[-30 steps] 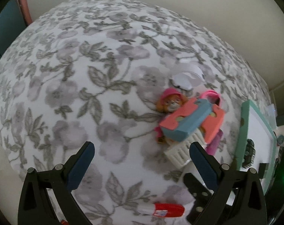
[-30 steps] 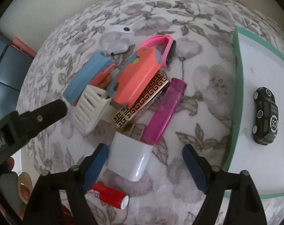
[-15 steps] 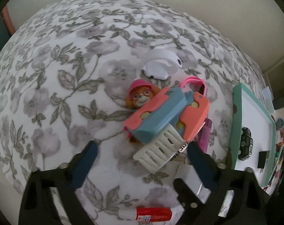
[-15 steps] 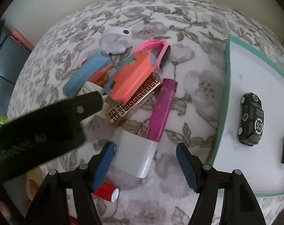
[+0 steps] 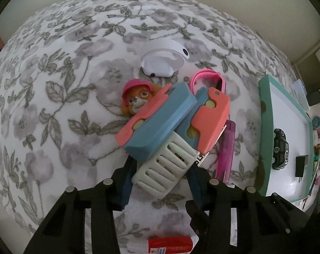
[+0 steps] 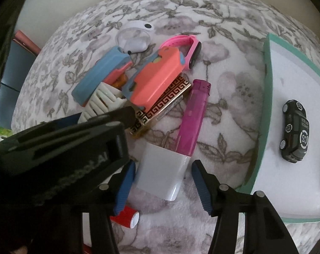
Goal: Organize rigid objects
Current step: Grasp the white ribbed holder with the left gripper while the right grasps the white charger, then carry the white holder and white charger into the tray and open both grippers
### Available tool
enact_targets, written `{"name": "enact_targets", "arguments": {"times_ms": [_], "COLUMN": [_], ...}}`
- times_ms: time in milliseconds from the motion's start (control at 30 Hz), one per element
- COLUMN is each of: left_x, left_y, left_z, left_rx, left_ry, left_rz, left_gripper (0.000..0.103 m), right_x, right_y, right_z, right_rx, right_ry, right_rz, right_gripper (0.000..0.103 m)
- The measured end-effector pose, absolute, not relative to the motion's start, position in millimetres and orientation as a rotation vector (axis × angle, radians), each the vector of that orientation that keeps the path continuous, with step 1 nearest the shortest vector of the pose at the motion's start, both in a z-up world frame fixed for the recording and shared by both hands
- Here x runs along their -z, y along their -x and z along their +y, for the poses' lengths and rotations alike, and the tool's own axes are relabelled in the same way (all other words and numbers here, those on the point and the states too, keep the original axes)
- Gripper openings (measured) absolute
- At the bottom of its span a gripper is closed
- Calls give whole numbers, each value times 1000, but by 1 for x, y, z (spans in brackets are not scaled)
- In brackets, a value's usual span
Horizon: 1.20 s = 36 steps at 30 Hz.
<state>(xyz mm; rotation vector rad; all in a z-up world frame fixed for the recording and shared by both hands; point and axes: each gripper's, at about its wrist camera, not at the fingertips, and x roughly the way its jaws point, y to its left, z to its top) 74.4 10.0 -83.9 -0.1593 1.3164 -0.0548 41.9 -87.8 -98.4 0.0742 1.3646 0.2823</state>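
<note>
A white slatted hair clip (image 5: pixel 166 169) is being closed on by the left tool (image 5: pixel 160 182), its blue pads seen at both sides of the clip's near end & apparently touching it; the jaws are narrowing w/ the clip between them. The clip is lying at the near edge of a pile on the floral-cloth counter (image 5: pixel 54 84), tucked under a blue-and-coral toy block (image 5: pixel 160 122). A 2nd coral-and-blue block (image 5: pixel 210 116) is leaning just beside it on the right, over a gold-patterned flat case (image 6: pixel 162 108). A pup figurine w/ pink cap (image 5: pixel 136 99) is being half hidden behind the blocks; a white earbud case (image 5: pixel 162 63) and a pink wristband (image 5: pixel 204 78) are sitting farther back. A white charger block (image 6: pixel 162 171) is being straddled by the right tool (image 6: pixel 162 182), whose jaws are also closing, pads not yet clearly pressing it. A magenta lighter (image 6: pixel 193 116) is resting w/ one end on the charger. A red tube (image 6: pixel 126 218) is lying near the tool bases. At the right, a green-rimmed white tray (image 6: pixel 265 105) is holding a black toy car (image 6: pixel 295 127).
</note>
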Motion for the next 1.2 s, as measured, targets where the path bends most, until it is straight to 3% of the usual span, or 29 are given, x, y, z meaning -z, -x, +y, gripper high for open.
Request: {"name": "enact_targets", "arguments": {"times_ms": [800, 1200], "left_x": [64, 35], "left_y": [-62, -54], "left_z": [17, 21], "left_rx": [87, 72], "left_ry": [209, 230], "left_rz": [1231, 1129], "left_gripper": [33, 32], "right_x": [92, 57], "right_y": [-35, -31], "right_z": [-96, -121], "right_rx": [-300, -271], "right_ry": [-90, -162], "right_rz": [1356, 1241], "right_gripper": [50, 49]}}
